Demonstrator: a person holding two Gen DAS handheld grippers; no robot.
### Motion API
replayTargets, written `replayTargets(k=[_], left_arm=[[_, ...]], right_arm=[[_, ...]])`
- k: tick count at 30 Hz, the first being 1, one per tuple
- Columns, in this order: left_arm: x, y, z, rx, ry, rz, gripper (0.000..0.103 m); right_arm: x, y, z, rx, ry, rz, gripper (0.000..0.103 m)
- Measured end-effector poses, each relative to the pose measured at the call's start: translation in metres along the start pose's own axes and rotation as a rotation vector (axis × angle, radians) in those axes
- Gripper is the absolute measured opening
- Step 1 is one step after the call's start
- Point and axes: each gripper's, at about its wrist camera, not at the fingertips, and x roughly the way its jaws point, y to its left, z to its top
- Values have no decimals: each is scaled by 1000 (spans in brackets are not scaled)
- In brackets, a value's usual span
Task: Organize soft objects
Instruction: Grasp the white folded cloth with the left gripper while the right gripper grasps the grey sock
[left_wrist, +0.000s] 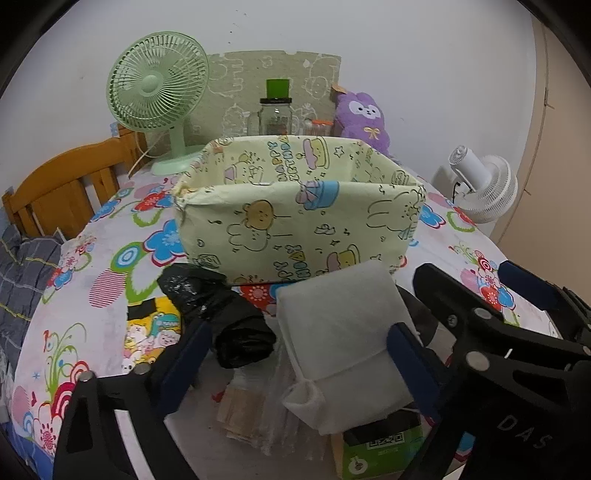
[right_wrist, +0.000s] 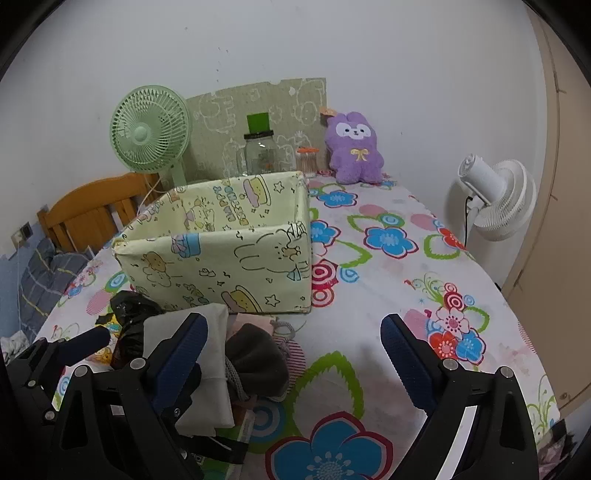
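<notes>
A pale green fabric box (left_wrist: 295, 229) (right_wrist: 221, 258) printed with cartoons stands open-topped on the flowered tablecloth, and what I see of its inside is empty. In front of it lie a folded white cloth pack (left_wrist: 343, 332) (right_wrist: 218, 376), a crumpled black plastic bag (left_wrist: 229, 321) (right_wrist: 129, 314) and a grey soft item (right_wrist: 258, 362). My left gripper (left_wrist: 299, 358) is open and straddles the white pack and the black bag. Its right pad lies against the pack's edge, while its left pad stands beside the bag. My right gripper (right_wrist: 295, 354) is open over the grey item and bare cloth.
A purple plush (left_wrist: 362, 118) (right_wrist: 354, 151), a green fan (left_wrist: 159, 92), a glass jar (left_wrist: 275, 110) and a patterned board stand at the back. A white fan (right_wrist: 495, 195) stands off the table's right edge. A yellow cartoon pack (left_wrist: 151, 332) and a green carton (left_wrist: 376, 450) lie near me.
</notes>
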Motion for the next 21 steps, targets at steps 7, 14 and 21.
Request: replayTargets(k=[7,14,21], left_arm=[[1,-9,-1,30,-2,-52,50],[4,-10,-1,26,13,-72,19],[0,-6,1,9,3,-67,13]], right_arm=[[8,-5,-2,32,34,16,96],[8,-3,-3,31,44,20,96],[3,-3,0,34,32,20,96]])
